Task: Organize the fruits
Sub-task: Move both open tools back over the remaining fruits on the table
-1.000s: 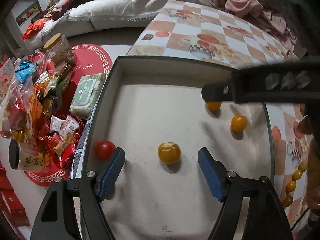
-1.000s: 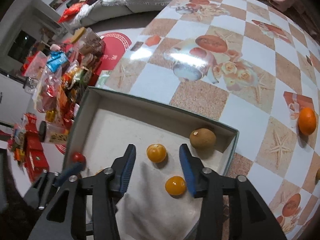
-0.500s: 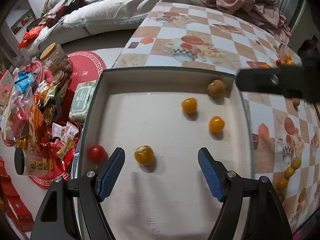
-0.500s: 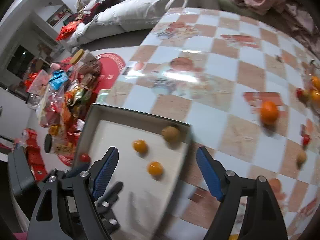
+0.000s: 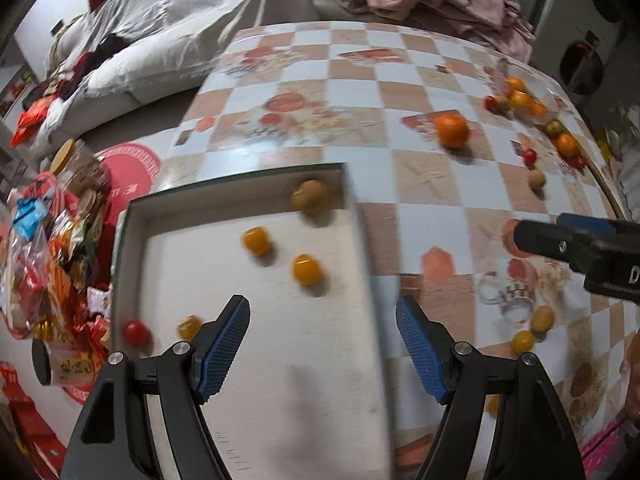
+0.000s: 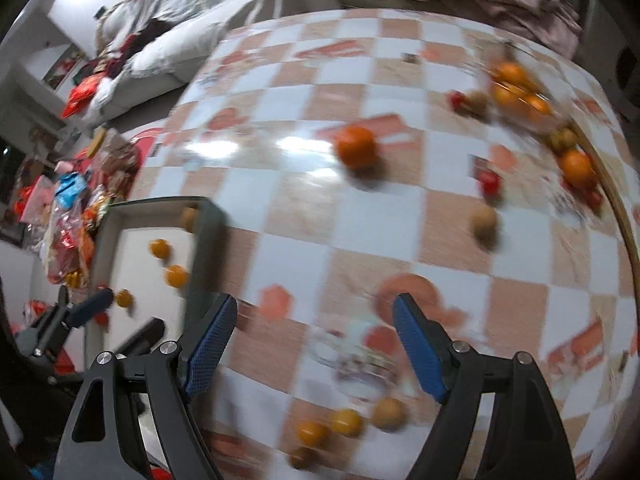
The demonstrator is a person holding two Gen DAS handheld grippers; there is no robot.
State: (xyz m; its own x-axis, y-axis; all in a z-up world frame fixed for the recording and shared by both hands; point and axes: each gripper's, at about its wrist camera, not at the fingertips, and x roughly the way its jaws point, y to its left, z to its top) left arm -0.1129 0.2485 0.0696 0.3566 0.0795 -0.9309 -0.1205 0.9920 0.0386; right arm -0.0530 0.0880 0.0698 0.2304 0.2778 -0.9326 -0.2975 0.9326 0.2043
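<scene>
A: Where are the fruits being kept?

B: Some are lying in the box (image 5: pixel 132 264): a brown fruit (image 5: pixel 310 196) in the far corner, yellow ones (image 5: pixel 306 269) in the middle and a red one (image 5: pixel 135 332) by the near wall. More are lying loose on the desk (image 6: pixel 304 208), like the orange (image 6: pixel 357 147).

A: Is anything being held?

B: No. The left hand-held gripper (image 5: pixel 322 346) is being held wide apart over the box, with nothing in it. The right hand-held gripper (image 6: pixel 314 346) is being held wide apart over the desk, also with nothing in it.

A: How is the orange likely being handled?

B: It looks round, light and probably rolly. Its middle is best being squeezed softly from both sides, so it is not being squashed.
</scene>
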